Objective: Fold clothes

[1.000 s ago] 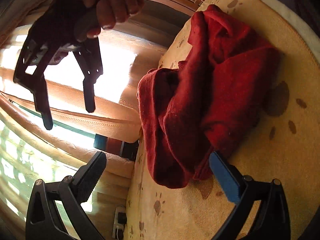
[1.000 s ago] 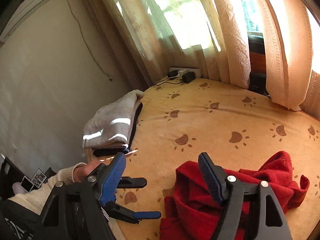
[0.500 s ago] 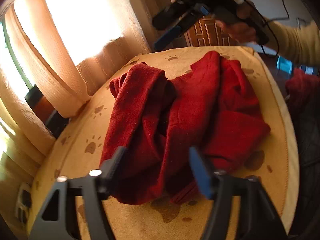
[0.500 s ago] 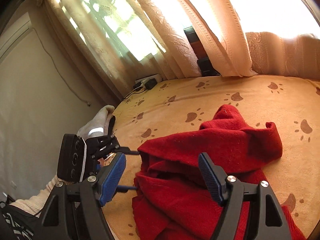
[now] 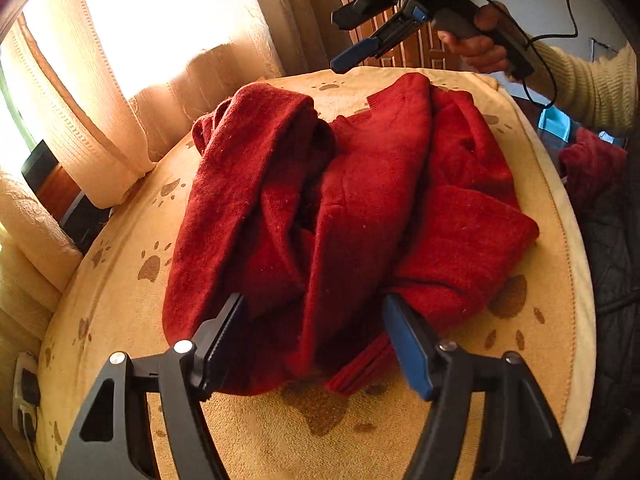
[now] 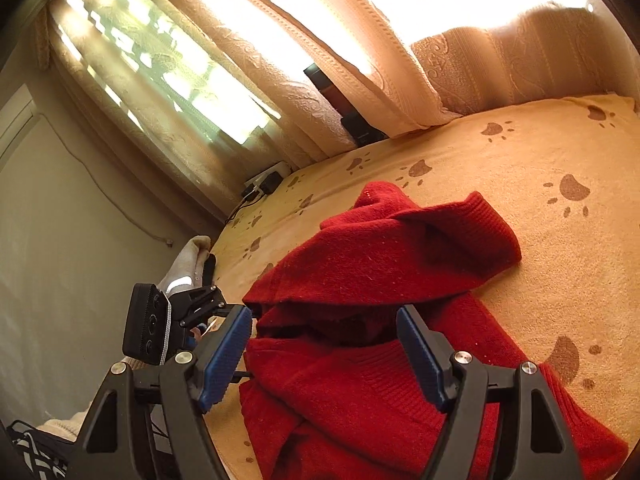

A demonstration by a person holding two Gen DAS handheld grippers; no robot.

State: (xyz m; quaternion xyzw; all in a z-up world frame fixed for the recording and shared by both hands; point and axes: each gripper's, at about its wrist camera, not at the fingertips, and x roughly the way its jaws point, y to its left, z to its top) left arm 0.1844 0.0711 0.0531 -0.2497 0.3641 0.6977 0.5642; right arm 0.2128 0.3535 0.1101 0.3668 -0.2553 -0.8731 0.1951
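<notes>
A crumpled red sweater (image 5: 360,208) lies in a heap on the yellow paw-print blanket (image 5: 120,320). My left gripper (image 5: 316,340) hovers at the sweater's near edge; its jaws are opening, and the cloth lies just beyond the pads without being pinched. Held by a hand (image 5: 476,40), my right gripper (image 5: 336,44) hangs open above the far side of the heap. In the right wrist view the right gripper (image 6: 324,344) stands open over a fold of the sweater (image 6: 380,272), with nothing gripped. The left gripper's body (image 6: 148,328) shows to the left.
Curtains (image 5: 100,120) hang along the bed's far edge, with a power strip (image 6: 268,178) at their foot. A folded pile of pale clothes (image 6: 188,268) sits at the blanket's left edge. Another red garment (image 5: 588,164) lies off the bed's right side.
The left wrist view has rolled from sideways to upright. The left jaws narrowed, then widened again. The right gripper came down closer over the sweater, its jaws unchanged.
</notes>
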